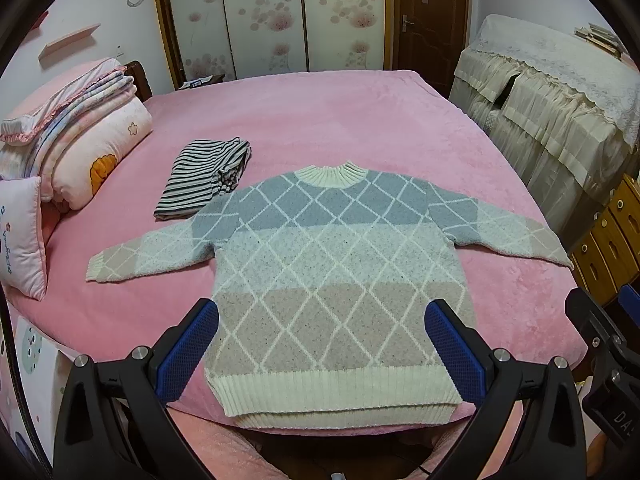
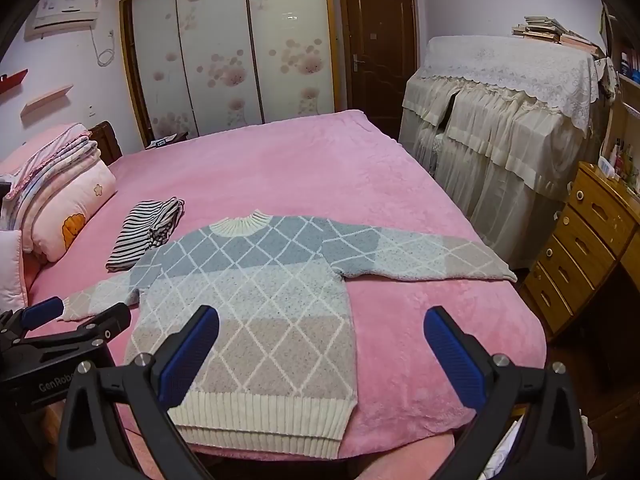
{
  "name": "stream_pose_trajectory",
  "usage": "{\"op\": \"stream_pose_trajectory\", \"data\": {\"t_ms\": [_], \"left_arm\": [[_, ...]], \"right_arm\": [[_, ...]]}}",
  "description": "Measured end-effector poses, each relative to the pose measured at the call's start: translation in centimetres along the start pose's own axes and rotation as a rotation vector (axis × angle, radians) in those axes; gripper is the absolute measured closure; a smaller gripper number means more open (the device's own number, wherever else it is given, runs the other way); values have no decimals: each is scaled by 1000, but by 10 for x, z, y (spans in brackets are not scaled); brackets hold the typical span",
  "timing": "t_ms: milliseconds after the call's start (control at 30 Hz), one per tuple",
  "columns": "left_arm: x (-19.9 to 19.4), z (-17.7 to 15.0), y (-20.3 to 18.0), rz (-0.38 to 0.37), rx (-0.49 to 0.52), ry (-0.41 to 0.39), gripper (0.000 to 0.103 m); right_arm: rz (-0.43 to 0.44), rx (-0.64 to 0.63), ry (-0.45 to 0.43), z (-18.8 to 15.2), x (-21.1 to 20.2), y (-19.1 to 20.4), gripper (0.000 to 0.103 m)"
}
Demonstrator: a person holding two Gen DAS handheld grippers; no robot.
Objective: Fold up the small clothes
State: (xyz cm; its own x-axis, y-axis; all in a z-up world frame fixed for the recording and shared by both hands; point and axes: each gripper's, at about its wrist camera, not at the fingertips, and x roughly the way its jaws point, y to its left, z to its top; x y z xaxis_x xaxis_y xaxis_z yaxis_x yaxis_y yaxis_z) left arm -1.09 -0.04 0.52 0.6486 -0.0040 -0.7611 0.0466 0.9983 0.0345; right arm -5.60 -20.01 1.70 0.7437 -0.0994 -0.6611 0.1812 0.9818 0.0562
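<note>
sweater [image 1: 332, 280] fills the left wrist view, laid flat on the pink bed cover [image 1: 340, 120], collar at the far end and ribbed hem nearest me. my left claw [image 1: 322, 320] hangs above the hem end with its jaws spread wide, nothing gripped; the hem spans the gap between the blue pads [image 1: 188, 350]. both sleeves lie stretched out to either side. beyond the left sleeve, ahead and to the left of the claw, sits a folded striped garment [image 1: 204, 180], just touching the sweater's shoulder. further left is a stack of folded bedding [image 1: 84, 148]. at the right edge part of my right claw [image 1: 608, 344] shows.

from the right wrist view, my right claw [image 2: 322, 328] is likewise wide open and holds nothing. here the sweater [image 2: 256, 304] lies ahead and left of centre; its hem corner sits between the pads, with bare cover under the right pad. the striped garment [image 2: 146, 232] is far ahead-left. my left claw [image 2: 76, 312] shows at the left edge, near the sleeve cuff. a wooden chest of drawers [image 2: 580, 248] stands to the right.
</note>
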Motion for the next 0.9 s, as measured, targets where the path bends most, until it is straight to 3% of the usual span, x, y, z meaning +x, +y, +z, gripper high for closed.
{"op": "stream_pose_trajectory", "data": {"t_ms": [900], "left_arm": [[2,0,1,-67,-24,6,1]], "right_arm": [[2,9,13,-6,2,-5,0]]}}
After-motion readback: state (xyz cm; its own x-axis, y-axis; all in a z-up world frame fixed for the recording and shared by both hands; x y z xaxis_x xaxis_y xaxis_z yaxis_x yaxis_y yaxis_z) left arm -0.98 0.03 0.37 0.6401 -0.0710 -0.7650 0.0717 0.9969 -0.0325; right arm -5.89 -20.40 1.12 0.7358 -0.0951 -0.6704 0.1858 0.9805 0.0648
